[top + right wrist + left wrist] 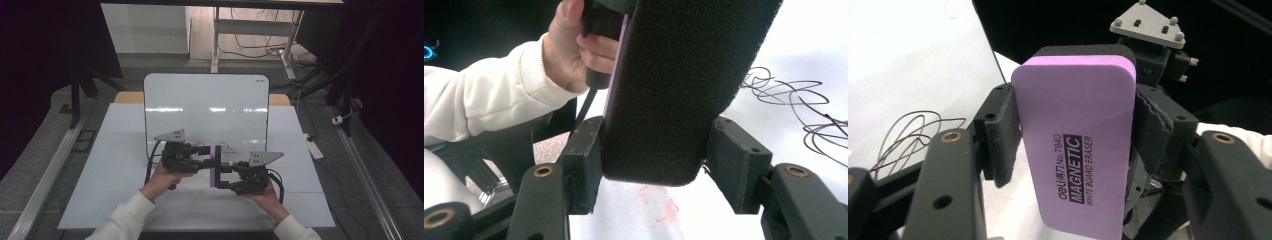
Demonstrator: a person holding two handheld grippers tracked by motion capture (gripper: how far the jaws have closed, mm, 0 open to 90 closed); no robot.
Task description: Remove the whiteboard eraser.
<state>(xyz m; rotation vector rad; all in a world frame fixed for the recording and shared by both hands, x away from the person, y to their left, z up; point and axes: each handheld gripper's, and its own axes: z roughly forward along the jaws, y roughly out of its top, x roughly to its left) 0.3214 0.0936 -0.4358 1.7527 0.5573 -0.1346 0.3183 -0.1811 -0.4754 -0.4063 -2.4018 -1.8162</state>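
Left gripper [204,156] – jaws straddled the purple whiteboard eraser [1075,145], whether clamped on it I couldn't tell. Eraser stood on edge between both grippers. Right gripper [226,175] – pads clenched on the eraser's sides, black felt facing its camera.

One purple whiteboard eraser [215,166], one whiteboard [206,110], two hand-held grippers, left [206,156] and right [226,176]
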